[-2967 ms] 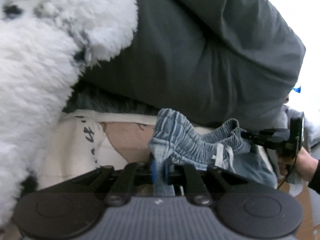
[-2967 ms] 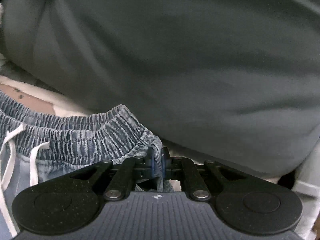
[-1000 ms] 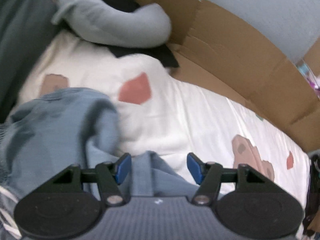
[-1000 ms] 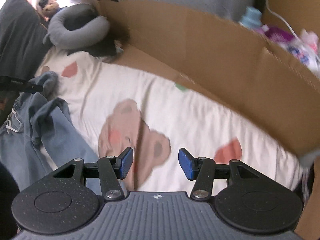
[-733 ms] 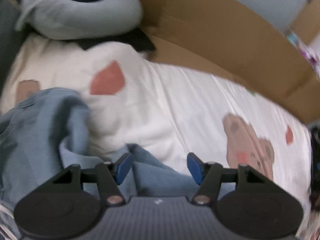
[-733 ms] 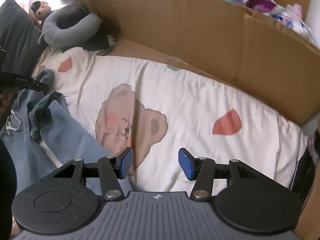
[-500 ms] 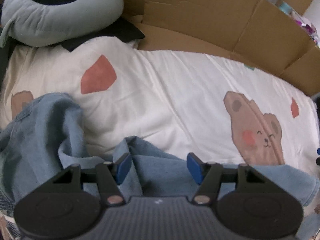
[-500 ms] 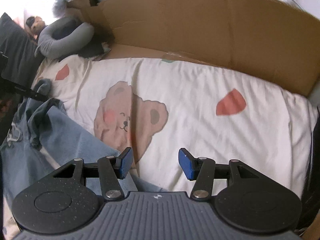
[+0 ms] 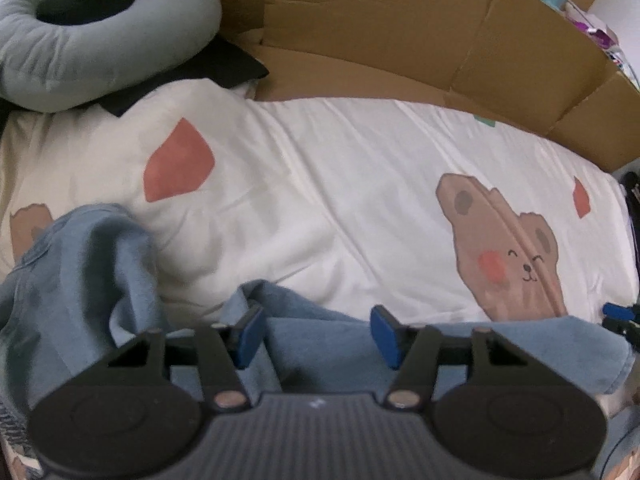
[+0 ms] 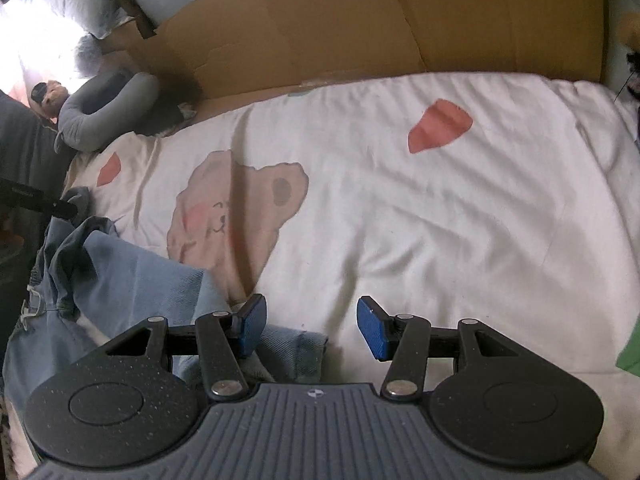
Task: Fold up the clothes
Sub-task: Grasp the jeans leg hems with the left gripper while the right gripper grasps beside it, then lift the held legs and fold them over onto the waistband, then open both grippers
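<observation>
Nearest in the left wrist view, the left claw (image 9: 314,330) stands wide apart with nothing between its blue pads, hovering just over the jeans (image 9: 344,344). The denim runs across the near edge of the bed, one leg stretching toward 3 o'clock and a rumpled heap rising at 9 o'clock.

In the right wrist view, the right claw (image 10: 310,326) is likewise spread and holds nothing. Its left pad sits over a hem of the jeans (image 10: 132,280), while its right pad is over bare sheet (image 10: 440,208). The rest of the garment lies bunched toward 9 and 10 o'clock, twisted, with a white drawstring showing at the far left.

Likely risks: the legs lie crossed and creased, so a fold made now would probably trap wrinkles. With only an edge under the right claw, a pinch could catch a single layer, or the sheet as well, and drag the bedding. Soft denim may slip from a shallow bite.

Farther off, at 10 to 11 o'clock, a grey neck pillow (image 9: 80,40) sits on the sheet; cardboard (image 10: 360,20) walls the far side, and a wide swing could knock it.
</observation>
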